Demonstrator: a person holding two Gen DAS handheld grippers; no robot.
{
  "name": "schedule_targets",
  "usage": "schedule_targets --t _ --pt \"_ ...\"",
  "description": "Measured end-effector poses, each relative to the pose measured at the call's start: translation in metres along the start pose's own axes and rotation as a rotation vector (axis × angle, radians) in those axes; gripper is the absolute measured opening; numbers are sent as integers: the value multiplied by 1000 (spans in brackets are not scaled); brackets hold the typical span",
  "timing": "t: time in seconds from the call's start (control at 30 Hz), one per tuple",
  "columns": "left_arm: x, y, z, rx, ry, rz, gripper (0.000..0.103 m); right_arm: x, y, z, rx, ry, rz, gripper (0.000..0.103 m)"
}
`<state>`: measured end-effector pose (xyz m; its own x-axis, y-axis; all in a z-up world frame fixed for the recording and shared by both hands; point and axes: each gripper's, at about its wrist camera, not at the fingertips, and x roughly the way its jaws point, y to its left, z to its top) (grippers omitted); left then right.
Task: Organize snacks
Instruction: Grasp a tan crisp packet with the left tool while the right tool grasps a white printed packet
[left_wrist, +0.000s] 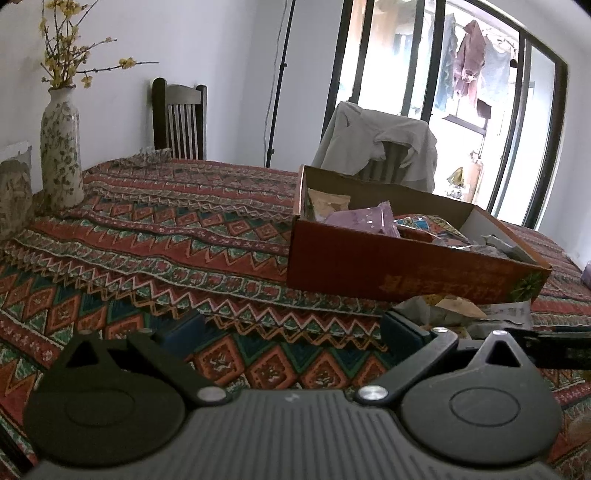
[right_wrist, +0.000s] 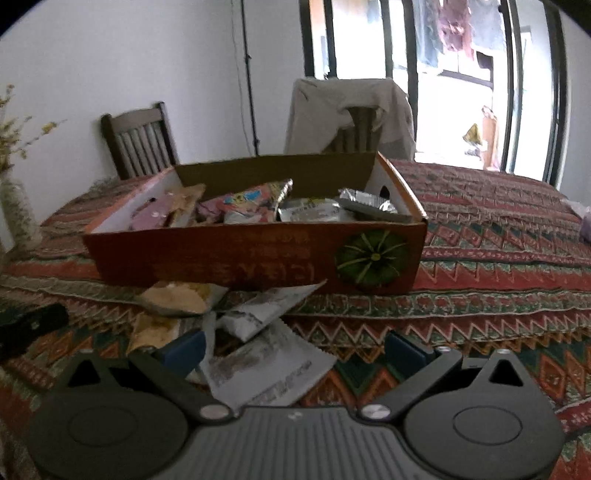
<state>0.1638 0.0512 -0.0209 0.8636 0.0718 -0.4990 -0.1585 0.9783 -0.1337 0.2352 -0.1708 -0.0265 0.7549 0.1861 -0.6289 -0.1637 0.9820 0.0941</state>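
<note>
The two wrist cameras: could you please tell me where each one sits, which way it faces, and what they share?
Left wrist: sits low over the patterned tablecloth, left of the red cardboard box, facing its end corner, the vase and far chairs; its own open left hand-held gripper shows, empty.
Right wrist: sits in front of the box's long side, over loose snack packets on the cloth; its open right hand-held gripper shows.
Shared: the box, the draped chair, the window.
</note>
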Motion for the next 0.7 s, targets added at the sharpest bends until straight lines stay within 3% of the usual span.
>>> schedule_targets --t 0.17,0.57,0.7 --pt "0 1 0 -7 5 -4 103 21 2 -6 3 77 -39 103" --pt "4 4 1 -31 27 9 103 13 -5 -15 -24 63 -66 103" --pt "4 5 1 -37 31 11 103 9 -10 -16 -57 77 -24 103"
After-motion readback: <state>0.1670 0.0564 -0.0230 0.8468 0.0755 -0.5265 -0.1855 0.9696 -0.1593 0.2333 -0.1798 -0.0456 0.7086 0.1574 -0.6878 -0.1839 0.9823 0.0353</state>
